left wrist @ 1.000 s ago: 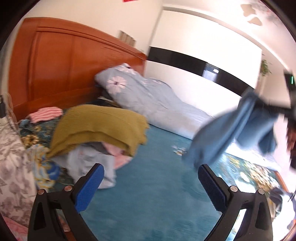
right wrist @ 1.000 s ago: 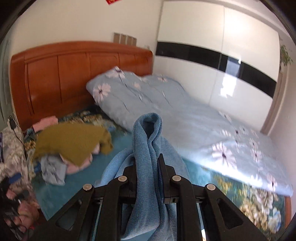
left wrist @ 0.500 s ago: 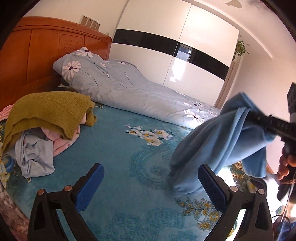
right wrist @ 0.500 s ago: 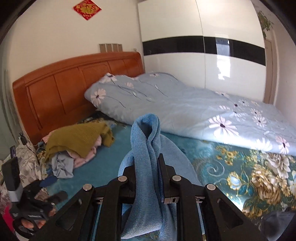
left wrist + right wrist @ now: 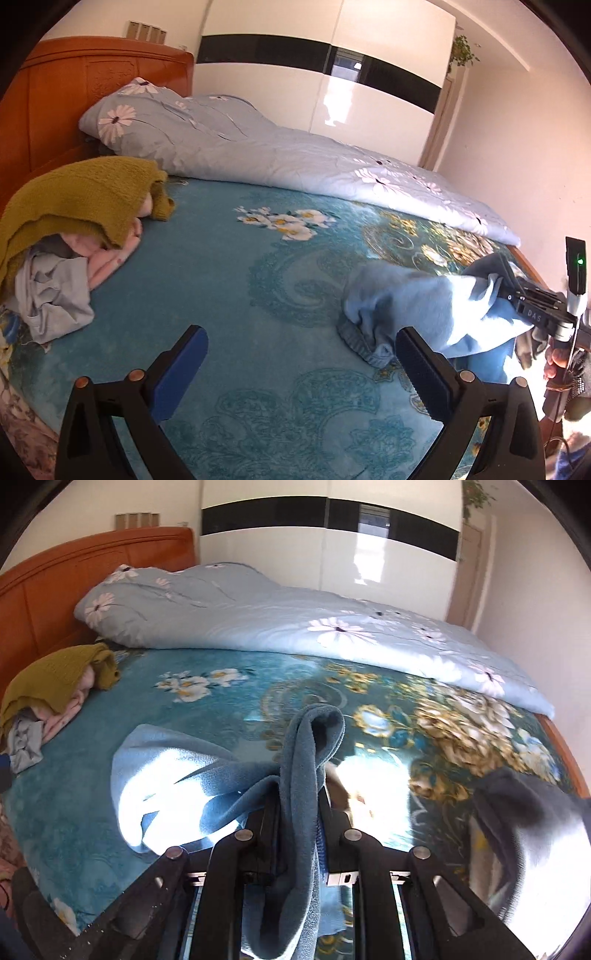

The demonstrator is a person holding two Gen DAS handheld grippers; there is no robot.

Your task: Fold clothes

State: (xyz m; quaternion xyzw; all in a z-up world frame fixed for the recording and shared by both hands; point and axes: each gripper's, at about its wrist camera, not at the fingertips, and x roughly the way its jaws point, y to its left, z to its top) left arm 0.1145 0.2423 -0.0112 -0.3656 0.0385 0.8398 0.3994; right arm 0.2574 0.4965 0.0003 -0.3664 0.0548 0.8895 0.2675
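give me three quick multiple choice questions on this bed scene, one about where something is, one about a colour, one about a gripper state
1. Where does the pile of unfolded clothes lie?
A. by the headboard
B. on the rolled quilt
C. on the floor

2. What colour is the knit on top of that pile?
A. red
B. olive green
C. white

3. How is the right gripper?
A. open and empty
B. shut on the blue garment
C. out of view

Answers: 1 A, the pile sits on the teal bedspread next to the wooden headboard. 2 B, the knit sweater is olive green. 3 B, blue fabric is pinched between its closed fingers, while the left gripper is open.
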